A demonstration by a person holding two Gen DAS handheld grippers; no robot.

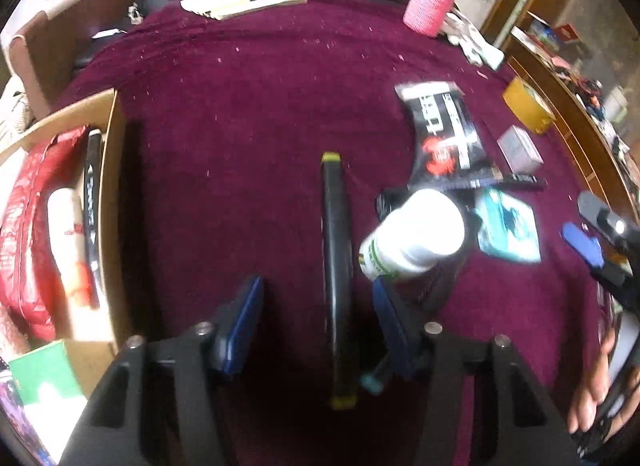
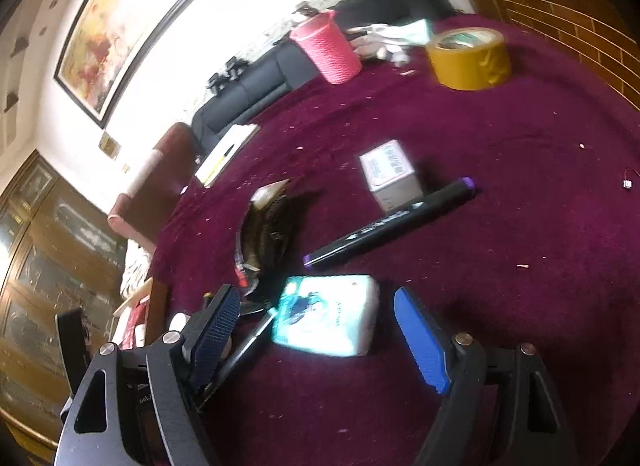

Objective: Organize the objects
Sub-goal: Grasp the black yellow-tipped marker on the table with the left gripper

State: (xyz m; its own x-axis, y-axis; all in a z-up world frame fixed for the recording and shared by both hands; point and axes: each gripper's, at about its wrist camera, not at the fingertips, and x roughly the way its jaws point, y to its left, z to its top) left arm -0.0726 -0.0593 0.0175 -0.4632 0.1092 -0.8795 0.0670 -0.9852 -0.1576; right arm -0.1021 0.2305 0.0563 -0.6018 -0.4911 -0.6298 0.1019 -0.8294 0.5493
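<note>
While the left gripper (image 1: 318, 318) hangs over the maroon cloth (image 1: 248, 113) with its jaws apart, a black marker (image 1: 337, 278) with yellow-green ends lies lengthwise between the blue pads, neither pad touching it, and a white bottle (image 1: 412, 236) lies tipped just beside the right pad. At the left edge, a cardboard box (image 1: 108, 201) holds a red pouch (image 1: 24, 225) and a white tube (image 1: 68, 238). With its jaws spread wide and nothing clasped, the right gripper (image 2: 316, 338) frames a teal packet (image 2: 326, 320) on the cloth, with a purple-tipped marker (image 2: 390, 221), a small grey box (image 2: 390, 175), a tape roll (image 2: 468, 57) and a pink cup (image 2: 328, 47) beyond.
</note>
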